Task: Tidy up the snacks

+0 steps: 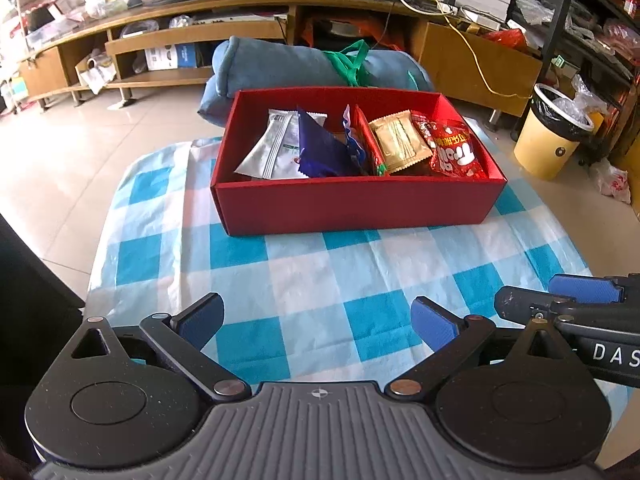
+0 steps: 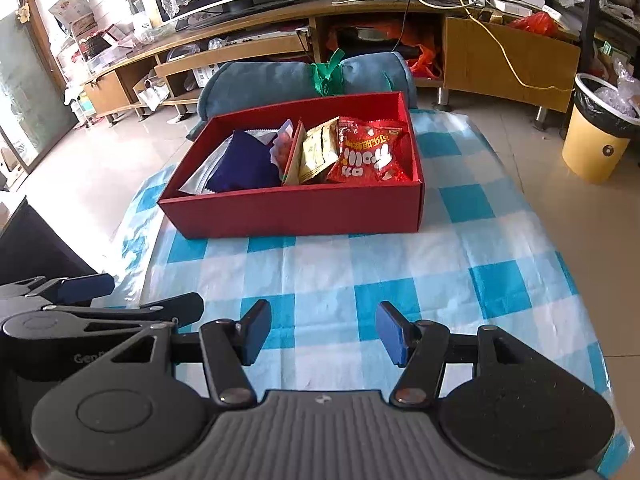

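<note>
A red box [image 1: 356,204] [image 2: 288,216] with a middle divider stands on the far half of the blue-checked cloth. Its left compartment holds a silver packet [image 1: 270,146] and a dark blue packet [image 1: 320,152] [image 2: 244,168]. In the right compartment lie a gold packet [image 1: 400,140] [image 2: 318,152] and a red snack bag [image 1: 456,152] [image 2: 370,156]. My left gripper [image 1: 316,324] hangs open and wide over the near cloth, nothing between its pads. Beside it my right gripper [image 2: 324,332] is open too, less wide, and holds nothing.
The checked cloth [image 1: 320,272] covers a small table with floor on both sides. A rolled blue cushion [image 1: 280,64] lies behind the box. A yellow waste bin [image 1: 552,136] stands at the right, a long wooden TV bench [image 1: 240,24] at the back.
</note>
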`<act>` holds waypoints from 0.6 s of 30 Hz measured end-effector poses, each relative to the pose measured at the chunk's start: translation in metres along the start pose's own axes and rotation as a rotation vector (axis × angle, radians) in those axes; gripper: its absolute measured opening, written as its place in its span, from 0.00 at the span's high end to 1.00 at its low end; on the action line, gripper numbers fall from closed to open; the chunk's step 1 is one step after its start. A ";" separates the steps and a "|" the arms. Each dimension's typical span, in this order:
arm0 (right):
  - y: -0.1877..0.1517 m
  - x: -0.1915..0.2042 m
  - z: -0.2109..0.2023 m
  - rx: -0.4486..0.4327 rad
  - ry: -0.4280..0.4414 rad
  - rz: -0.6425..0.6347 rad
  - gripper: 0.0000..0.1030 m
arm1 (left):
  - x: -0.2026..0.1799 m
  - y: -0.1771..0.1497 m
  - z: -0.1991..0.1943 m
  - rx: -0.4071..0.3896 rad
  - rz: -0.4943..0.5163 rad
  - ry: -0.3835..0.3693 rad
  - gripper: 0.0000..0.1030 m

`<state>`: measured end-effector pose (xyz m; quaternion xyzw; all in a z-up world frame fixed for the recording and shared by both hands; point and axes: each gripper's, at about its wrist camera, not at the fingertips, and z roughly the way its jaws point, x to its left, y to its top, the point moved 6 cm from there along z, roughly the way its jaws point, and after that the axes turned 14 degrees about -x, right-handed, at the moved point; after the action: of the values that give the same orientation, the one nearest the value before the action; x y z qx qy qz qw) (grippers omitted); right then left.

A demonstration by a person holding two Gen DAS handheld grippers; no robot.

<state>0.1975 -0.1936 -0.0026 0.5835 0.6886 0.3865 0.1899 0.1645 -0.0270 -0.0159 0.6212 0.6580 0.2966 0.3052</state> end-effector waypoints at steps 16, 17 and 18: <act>-0.008 0.002 -0.008 0.000 0.009 -0.004 0.50 | 0.000 -0.006 -0.011 -0.026 0.017 0.005 0.02; -0.008 0.002 -0.008 0.001 0.009 -0.004 0.50 | 0.000 -0.006 -0.011 -0.026 0.017 0.005 0.02; -0.009 0.002 -0.009 0.001 0.010 -0.005 0.50 | 0.000 -0.006 -0.011 -0.026 0.016 0.005 0.03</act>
<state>0.1851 -0.1944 -0.0031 0.5801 0.6911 0.3884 0.1870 0.1527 -0.0271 -0.0135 0.6217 0.6498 0.3093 0.3091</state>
